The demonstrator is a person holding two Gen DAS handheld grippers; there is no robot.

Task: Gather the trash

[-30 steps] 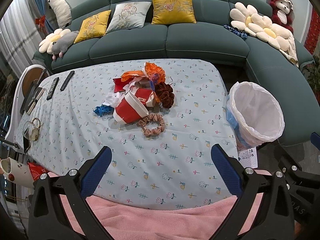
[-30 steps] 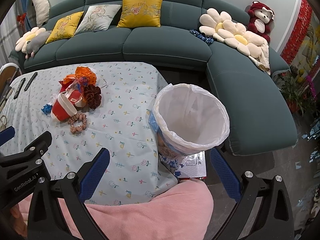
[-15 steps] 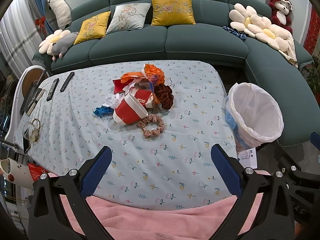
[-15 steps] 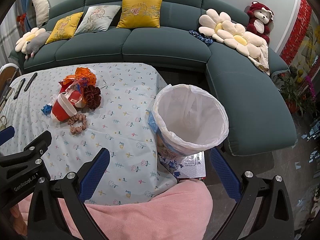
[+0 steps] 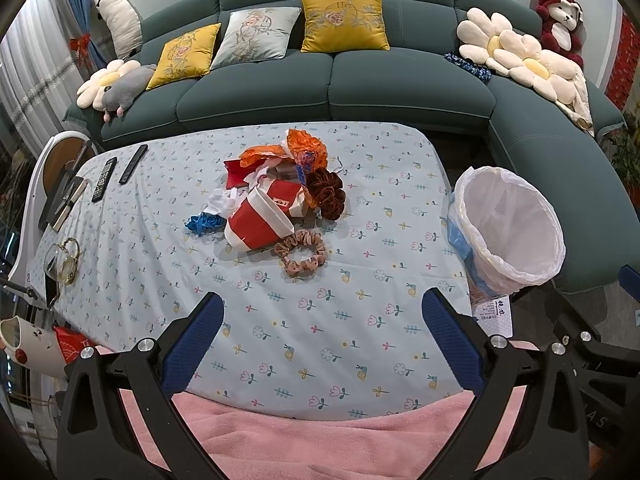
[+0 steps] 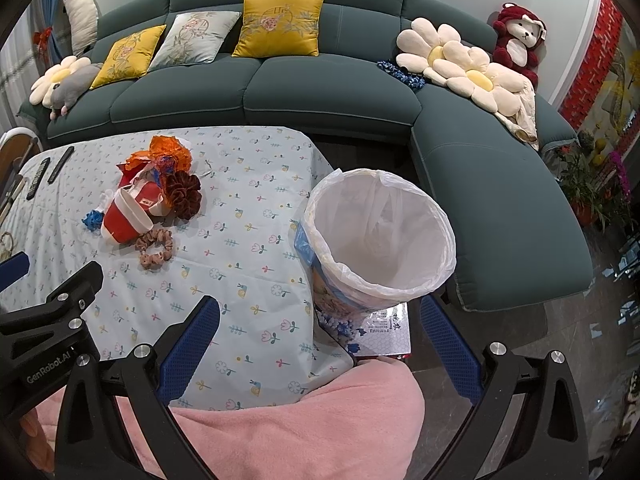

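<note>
Two remotes (image 5: 116, 172) clearest left, bin (image 6: 378, 236) interior right

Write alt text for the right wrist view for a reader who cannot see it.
Open, empty right tongs hover over the table edge, facing a white-lined bin standing just beside it. A pile of trash with a red paper cup and a pink scrunchie lies further left on the floral cloth, a green sofa behind.

A home living room. A long teal corner sofa (image 5: 332, 80) carries embroidered cushions (image 5: 344, 20), flower-shaped pillows (image 6: 464, 64) and a red plush bear (image 6: 518, 40). In front of the sofa stands a bench (image 5: 380, 200) under a floral cloth, with two remote controls (image 5: 116, 172) near its left end.
</note>
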